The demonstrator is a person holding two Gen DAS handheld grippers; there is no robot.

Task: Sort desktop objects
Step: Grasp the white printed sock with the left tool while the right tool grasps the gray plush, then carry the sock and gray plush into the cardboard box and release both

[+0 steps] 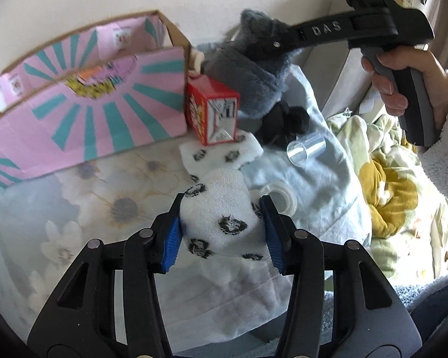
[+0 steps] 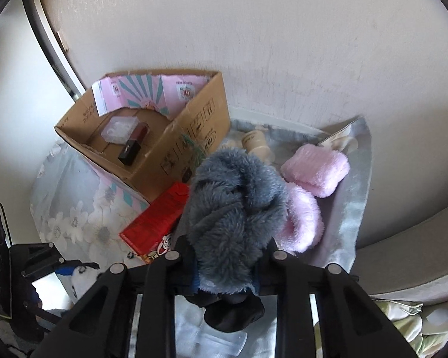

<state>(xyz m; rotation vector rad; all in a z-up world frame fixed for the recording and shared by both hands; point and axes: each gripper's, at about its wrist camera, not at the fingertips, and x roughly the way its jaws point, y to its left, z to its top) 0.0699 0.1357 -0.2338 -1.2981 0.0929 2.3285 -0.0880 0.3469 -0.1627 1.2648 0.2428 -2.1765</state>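
My left gripper (image 1: 222, 201) is shut on a white sock with black spots (image 1: 224, 226), its blue pads pressing both sides. A matching sock (image 1: 221, 152) lies flat just beyond it on the floral cloth. My right gripper (image 2: 227, 256) is shut on a grey fluffy sock (image 2: 233, 208), which hides its fingertips. In the left wrist view that grey fluffy sock (image 1: 248, 71) hangs above a red carton (image 1: 212, 110), with a hand on the right gripper's handle. The open cardboard box (image 2: 194, 125) stands by the wall to the left.
A lipstick (image 2: 134, 146) and a clear case (image 2: 118, 129) lie in the box. Two pink fluffy socks (image 2: 316, 170), a cream bottle (image 2: 255, 143), a black bundle (image 1: 286, 119), a clear cup (image 1: 306, 149) and a tape roll (image 1: 279, 198) lie on the pale blue cloth.
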